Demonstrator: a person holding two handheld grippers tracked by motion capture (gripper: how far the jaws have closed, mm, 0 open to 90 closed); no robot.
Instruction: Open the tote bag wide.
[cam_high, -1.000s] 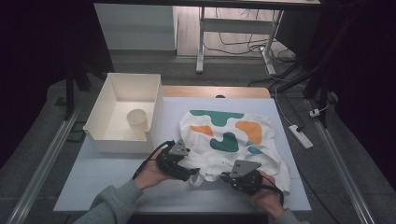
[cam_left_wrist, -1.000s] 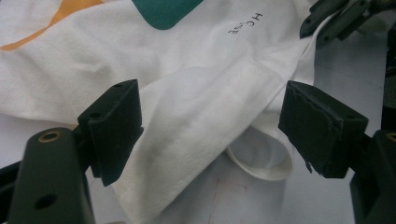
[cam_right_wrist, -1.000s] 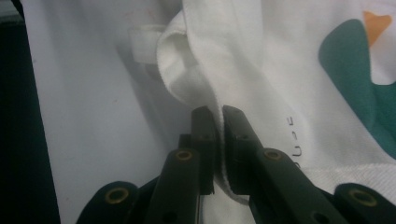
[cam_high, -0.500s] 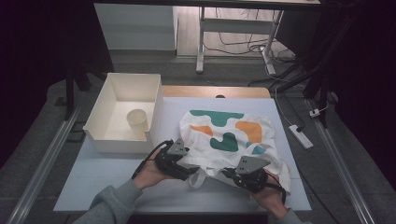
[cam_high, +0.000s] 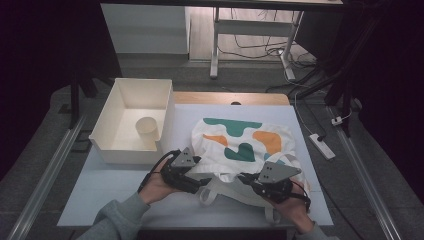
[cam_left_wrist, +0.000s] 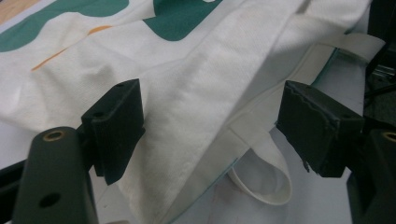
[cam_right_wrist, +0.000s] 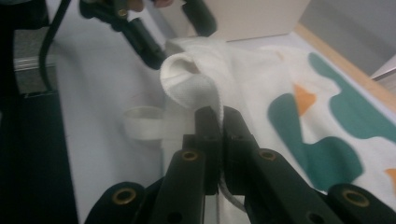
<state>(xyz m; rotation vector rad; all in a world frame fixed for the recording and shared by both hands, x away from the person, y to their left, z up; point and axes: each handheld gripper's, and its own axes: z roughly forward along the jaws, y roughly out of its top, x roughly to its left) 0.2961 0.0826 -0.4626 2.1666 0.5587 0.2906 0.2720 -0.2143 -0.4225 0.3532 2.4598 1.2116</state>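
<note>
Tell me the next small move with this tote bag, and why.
Probably close the left gripper on the bag's hem. The right gripper is already shut on a fold of the tote bag and holds it off the table, while the left jaws stand open with the bag's edge lying between them, unpinched. Gripping there would let both hands lift or fold the cloth evenly.
</note>
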